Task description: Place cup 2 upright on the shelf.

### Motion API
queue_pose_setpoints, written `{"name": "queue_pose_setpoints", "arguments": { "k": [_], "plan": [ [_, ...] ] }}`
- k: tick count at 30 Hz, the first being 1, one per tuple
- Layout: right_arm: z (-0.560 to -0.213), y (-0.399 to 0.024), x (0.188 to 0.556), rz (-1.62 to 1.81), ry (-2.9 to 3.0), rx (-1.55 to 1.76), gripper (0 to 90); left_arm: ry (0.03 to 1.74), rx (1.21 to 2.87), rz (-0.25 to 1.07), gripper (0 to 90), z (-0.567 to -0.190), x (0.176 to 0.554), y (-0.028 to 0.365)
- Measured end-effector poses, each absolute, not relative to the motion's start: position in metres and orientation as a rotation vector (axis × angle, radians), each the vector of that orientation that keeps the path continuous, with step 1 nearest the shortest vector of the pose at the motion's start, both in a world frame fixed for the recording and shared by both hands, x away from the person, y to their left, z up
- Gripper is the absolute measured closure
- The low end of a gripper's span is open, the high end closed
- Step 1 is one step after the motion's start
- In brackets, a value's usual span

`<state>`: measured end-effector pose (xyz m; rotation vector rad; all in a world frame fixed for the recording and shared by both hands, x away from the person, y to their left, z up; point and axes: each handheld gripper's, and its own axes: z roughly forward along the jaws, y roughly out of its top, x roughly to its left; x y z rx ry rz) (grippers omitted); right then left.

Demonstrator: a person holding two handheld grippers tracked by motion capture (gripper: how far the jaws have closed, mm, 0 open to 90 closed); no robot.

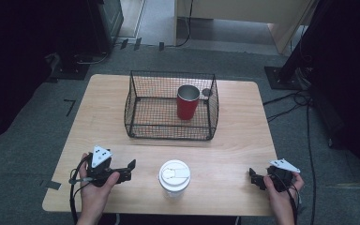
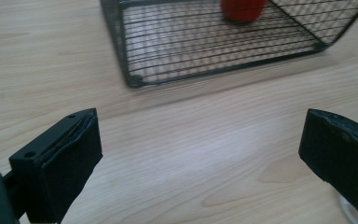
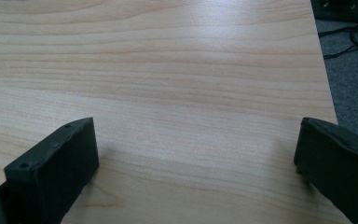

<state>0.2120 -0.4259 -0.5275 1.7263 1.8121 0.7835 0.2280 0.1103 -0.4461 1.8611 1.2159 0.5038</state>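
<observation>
A black wire basket [image 1: 170, 105] stands at the back middle of the wooden table [image 1: 234, 136], with a red cup [image 1: 187, 101] upright in its right half. A white lidded cup [image 1: 174, 177] stands near the front edge, between my two grippers. My left gripper [image 1: 130, 170] rests to the cup's left, open and holding nothing. My right gripper [image 1: 254, 178] sits at the front right, open as well. In the left gripper view, the left gripper [image 2: 198, 140] faces the basket [image 2: 214, 42] and the red cup [image 2: 242, 9]. The right gripper [image 3: 196, 144] looks over bare wood.
The table's right edge [image 3: 325, 79] runs close beside my right gripper, with grey floor and cables [image 3: 354, 42] beyond it. Dark stands and cables [image 1: 300, 75] surround the table on the floor. Open wood lies between the basket and the lidded cup.
</observation>
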Motion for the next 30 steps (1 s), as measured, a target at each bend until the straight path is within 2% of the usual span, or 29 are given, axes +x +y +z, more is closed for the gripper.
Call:
{"name": "queue_pose_setpoints", "arguments": {
  "k": [6, 17, 30],
  "plan": [
    [-0.528, -0.426, 0.212, 0.784, 1.812, 1.727, 0.0, 1.105, 1.9, 0.448, 0.0, -0.455, 0.217, 0.102],
    [-0.528, -0.426, 0.212, 0.783, 1.812, 1.726, 0.0, 1.036, 1.944, 0.301, 0.0, -0.487, 0.202, 0.088],
    [-0.528, -0.426, 0.212, 0.783, 1.812, 1.727, 0.0, 0.935, 2.009, 0.248, 0.0, -0.494, 0.191, 0.063]
  ]
}}
